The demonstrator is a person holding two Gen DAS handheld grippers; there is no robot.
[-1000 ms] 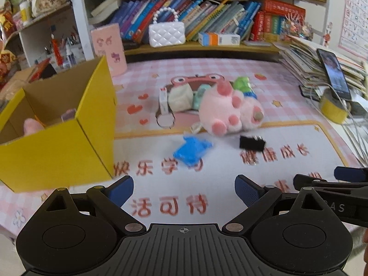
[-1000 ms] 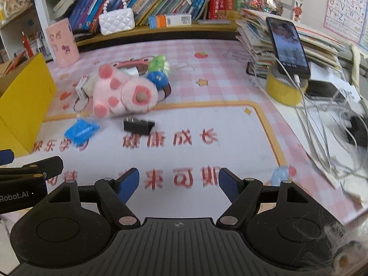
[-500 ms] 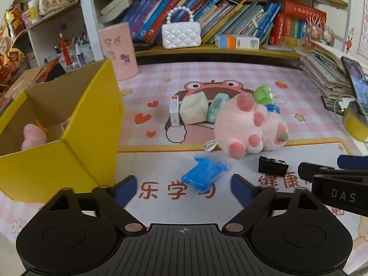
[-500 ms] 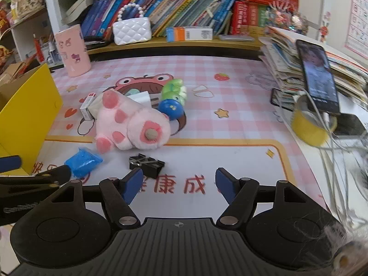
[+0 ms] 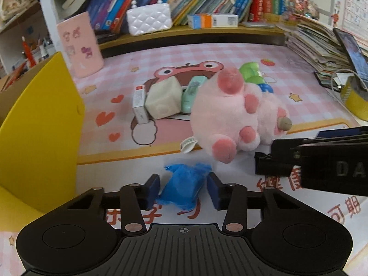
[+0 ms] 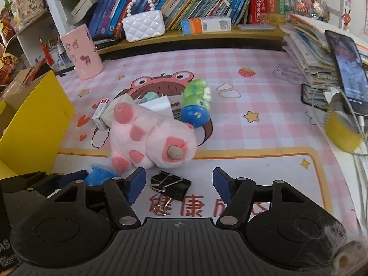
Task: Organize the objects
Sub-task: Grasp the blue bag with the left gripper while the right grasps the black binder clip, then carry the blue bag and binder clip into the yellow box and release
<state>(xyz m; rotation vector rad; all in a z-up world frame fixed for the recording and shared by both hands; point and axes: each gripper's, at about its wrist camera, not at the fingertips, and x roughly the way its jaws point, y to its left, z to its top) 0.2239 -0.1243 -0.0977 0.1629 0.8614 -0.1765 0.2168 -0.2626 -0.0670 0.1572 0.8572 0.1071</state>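
At the bottom centre of the left wrist view the left gripper [image 5: 183, 189] is straddling a crumpled blue packet [image 5: 184, 187] lying on the printed worktop [image 5: 230, 53]; its jaws have just been closing, and the pads are sitting right at the packet's sides, though whether they are already pressing I cannot tell; in the right wrist view the right gripper [image 6: 178, 185] is standing spread, jaws narrowing a little, with a black binder clip [image 6: 170, 184] lying between the fingertips nearer the left one, untouched; just beyond both, mid-frame, a pink plush toy [image 6: 149, 138] is lying on its side; behind it a small white box [image 5: 139, 107], a beige cube [image 5: 162, 101] and a green-and-blue toy [image 6: 196, 103] are crowding together; a yellow cardboard box [image 5: 41, 138] is filling the left edge; farther back a pink cup [image 5: 79, 46] is standing upper left, and a white quilted purse [image 6: 143, 25] is sitting on the bookshelf along the top.
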